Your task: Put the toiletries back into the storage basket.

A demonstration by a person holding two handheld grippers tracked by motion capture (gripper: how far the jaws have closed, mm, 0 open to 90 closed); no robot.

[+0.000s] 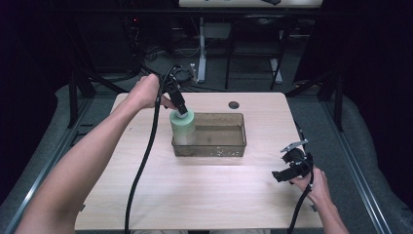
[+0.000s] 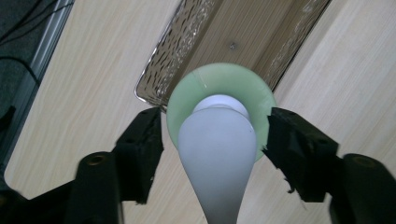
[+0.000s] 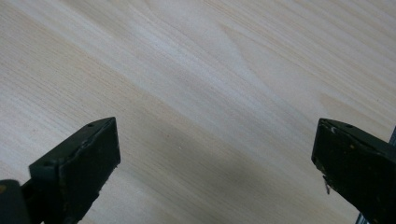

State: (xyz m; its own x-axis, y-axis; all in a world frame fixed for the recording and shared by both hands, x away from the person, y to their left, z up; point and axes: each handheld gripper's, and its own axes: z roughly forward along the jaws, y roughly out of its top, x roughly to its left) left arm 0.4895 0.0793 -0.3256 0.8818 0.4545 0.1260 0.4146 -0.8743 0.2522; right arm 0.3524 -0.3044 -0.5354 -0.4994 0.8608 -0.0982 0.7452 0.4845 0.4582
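Two risks noted. Left gripper (image 2: 214, 140), jaws spread clear of the green bottle (image 1: 182, 127) standing at the clear tray's (image 1: 234, 146) left end, could clip its pump (image 2: 217, 158) and topple it. Right gripper (image 3: 215, 158), spread wide, idles over the table (image 1: 204, 190).

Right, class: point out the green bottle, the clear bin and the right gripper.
bottle (image 1: 183, 129): high view, on its green side.
bin (image 1: 214, 150): high view, on its near wall.
right gripper (image 1: 278, 176): high view, midway between the tips of its jaws.
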